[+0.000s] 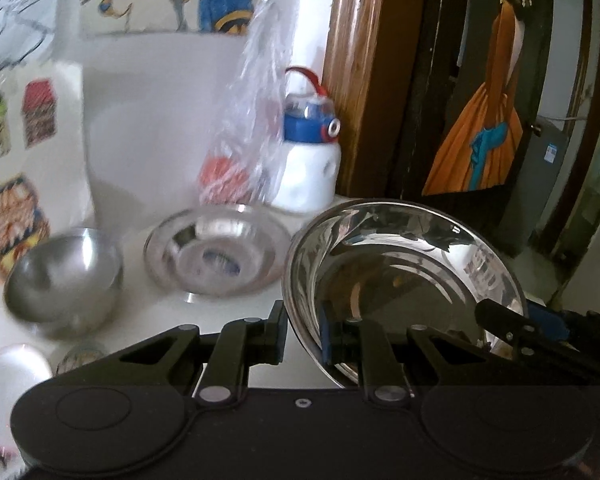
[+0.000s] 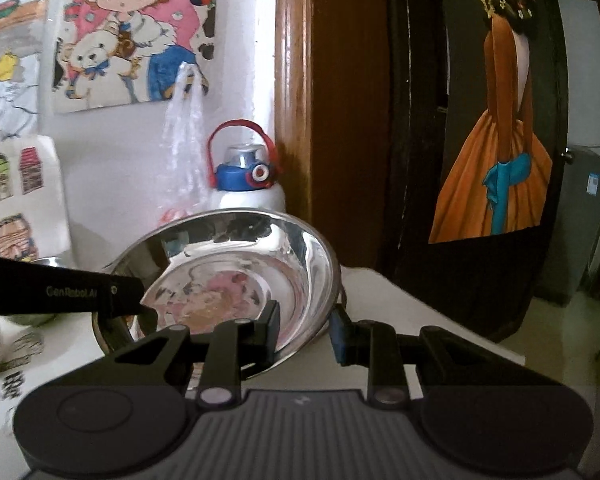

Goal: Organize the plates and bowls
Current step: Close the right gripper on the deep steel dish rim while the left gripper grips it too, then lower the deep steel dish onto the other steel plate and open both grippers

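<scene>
A large shiny steel plate is tilted above the white table, held on both sides. My left gripper straddles its left rim, one finger outside and one inside, shut on it. My right gripper straddles its right rim in the same way; it shows in the left wrist view at the plate's right edge. A glass bowl and a small steel bowl stand on the table to the left.
A white bottle with a blue cap and red handle and a plastic bag stand against the wall behind. A wooden door frame and a dark door with a painting are to the right. The table edge is at right.
</scene>
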The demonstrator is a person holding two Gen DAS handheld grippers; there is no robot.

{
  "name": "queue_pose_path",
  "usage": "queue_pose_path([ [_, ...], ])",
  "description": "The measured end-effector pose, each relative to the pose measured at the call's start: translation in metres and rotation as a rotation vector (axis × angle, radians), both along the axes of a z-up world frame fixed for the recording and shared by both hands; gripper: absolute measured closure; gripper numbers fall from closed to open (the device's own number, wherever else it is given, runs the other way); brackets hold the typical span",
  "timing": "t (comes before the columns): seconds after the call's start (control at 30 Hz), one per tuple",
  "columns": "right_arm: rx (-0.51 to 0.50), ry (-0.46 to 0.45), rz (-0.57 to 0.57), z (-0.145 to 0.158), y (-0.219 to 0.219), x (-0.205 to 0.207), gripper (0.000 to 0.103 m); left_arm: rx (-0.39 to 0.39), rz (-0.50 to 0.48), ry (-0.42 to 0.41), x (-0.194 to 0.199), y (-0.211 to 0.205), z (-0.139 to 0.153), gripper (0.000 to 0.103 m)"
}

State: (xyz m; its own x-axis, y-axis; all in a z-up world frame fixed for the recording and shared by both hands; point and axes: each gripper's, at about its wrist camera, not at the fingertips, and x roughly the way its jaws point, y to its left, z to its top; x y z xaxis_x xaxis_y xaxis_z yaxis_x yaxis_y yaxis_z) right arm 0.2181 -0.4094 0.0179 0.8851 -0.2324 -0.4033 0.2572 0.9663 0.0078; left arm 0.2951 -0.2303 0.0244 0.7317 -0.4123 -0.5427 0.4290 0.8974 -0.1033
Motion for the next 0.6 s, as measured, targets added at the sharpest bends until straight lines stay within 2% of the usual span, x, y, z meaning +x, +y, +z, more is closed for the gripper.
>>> queue_pose_path([
  [0.27,-0.027,0.034,-0.020,-0.013,-0.014,0.047,0.073,0.048,0.008,-0.049,0.044,-0.034,-0.002,0.085],
  [0.6,-0.041,0.088,-0.011,-0.028,-0.018,0.073,0.070,0.071,0.016,-0.011,0.082,-0.047,-0.021,0.085],
])
